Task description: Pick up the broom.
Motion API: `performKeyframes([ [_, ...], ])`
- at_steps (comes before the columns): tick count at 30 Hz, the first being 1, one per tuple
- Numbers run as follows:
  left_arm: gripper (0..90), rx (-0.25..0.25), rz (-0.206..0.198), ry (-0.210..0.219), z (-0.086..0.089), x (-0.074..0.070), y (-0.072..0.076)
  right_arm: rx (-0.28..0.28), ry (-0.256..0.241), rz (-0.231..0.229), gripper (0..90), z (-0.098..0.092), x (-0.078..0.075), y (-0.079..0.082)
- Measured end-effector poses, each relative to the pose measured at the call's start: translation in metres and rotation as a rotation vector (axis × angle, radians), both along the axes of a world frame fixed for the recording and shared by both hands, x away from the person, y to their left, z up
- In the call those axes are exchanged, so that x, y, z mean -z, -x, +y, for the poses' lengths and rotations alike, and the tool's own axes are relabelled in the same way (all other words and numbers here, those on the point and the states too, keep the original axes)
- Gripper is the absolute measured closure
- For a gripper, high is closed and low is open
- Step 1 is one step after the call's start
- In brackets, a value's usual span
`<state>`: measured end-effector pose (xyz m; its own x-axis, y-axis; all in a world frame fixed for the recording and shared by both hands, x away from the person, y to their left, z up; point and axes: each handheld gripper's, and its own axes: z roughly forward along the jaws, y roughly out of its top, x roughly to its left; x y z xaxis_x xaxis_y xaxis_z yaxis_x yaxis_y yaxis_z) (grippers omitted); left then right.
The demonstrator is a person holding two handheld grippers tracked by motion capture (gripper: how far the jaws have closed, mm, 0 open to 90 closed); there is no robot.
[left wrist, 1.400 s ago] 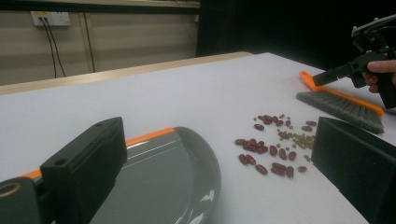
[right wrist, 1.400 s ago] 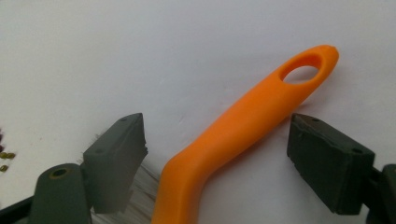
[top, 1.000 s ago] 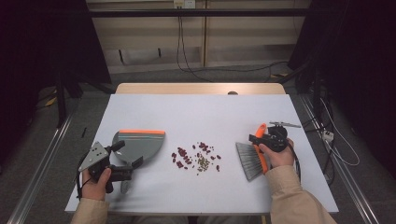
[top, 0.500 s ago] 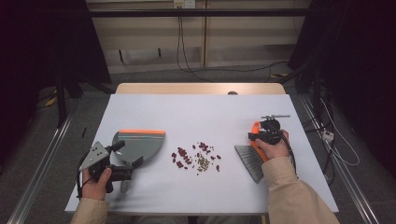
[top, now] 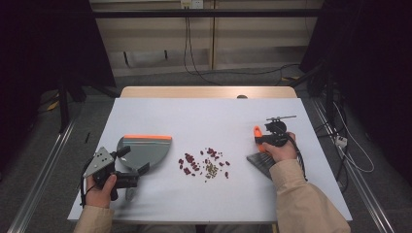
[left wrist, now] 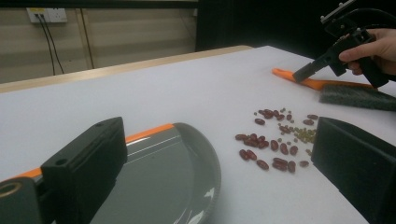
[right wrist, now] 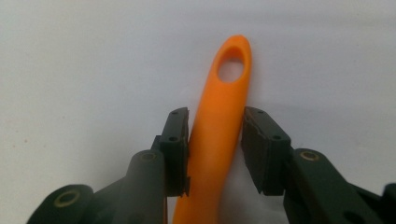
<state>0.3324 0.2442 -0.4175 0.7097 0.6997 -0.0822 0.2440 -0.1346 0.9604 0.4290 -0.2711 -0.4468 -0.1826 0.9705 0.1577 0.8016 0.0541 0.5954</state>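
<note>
Two claws are working at the desk (top: 209,121). Right claw (right wrist: 215,140) is straddling the brush's orange handle (right wrist: 219,121), one jaw touching, the other just clear; the bristles (top: 260,164) are lying partly hidden behind the hand. Left claw (left wrist: 210,163) is hanging released over the grey dustpan (left wrist: 159,177), the beans (left wrist: 275,140) scattered just ahead.

Dim room, soft overhead light

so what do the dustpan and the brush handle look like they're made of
The dustpan looks like smooth grey plastic: its surface is glossy and catches light, with an orange strip along one edge. The brush handle looks like moulded orange plastic, matte and even in colour, with a hanging hole near its tip. Neither can be confirmed by look alone.
</note>
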Motion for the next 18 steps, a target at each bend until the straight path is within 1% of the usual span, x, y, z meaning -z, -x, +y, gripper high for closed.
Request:
performKeyframes([
  [1,3.3,0.000,0.000,0.000,0.0000,0.0000,-0.0001,-0.001,0.003,0.005,62.6,0.0005,-0.0004,-0.0004],
  [3,3.3,0.001,0.000,0.000,0.0000,0.0000,-0.0002,0.009,-0.012,0.006,62.8,-0.0005,0.0004,-0.0005],
  [4,3.3,0.001,0.000,0.000,-0.0002,0.0000,-0.0002,0.006,-0.011,0.007,62.9,-0.0004,0.0004,-0.0004],
  [6,3.3,0.003,0.000,-0.002,-0.0007,0.0000,-0.0002,0.009,-0.004,0.011,63.0,0.0008,0.0001,-0.0002],
  [8,3.3,0.002,0.000,0.003,-0.0018,-0.0002,0.0001,0.006,0.021,0.010,64.7,0.0034,-0.0003,-0.0007],
  [9,3.3,0.006,-0.002,-0.002,-0.0019,-0.0004,0.0001,0.016,0.016,0.015,67.6,0.0032,-0.0005,-0.0012],
  [10,3.3,0.004,-0.002,-0.002,-0.0021,-0.0004,0.0005,0.016,0.016,0.015,67.6,0.0032,-0.0005,-0.0012],
  [12,3.3,0.006,-0.005,-0.006,-0.0018,-0.0007,0.0005,0.024,-0.004,0.019,68.4,0.0010,-0.0004,-0.0011],
  [13,3.3,0.004,-0.005,-0.005,-0.0017,-0.0005,0.0003,0.023,-0.005,0.015,68.4,0.0006,-0.0003,-0.0011],
  [16,3.3,0.005,-0.003,-0.009,-0.0016,-0.0003,-0.0002,0.024,-0.012,0.023,68.6,-0.0001,-0.0007,-0.0014],
  [18,3.3,0.002,-0.004,-0.009,-0.0015,-0.0004,-0.0002,0.043,-0.060,0.018,71.2,-0.0027,-0.0009,-0.0010],
])
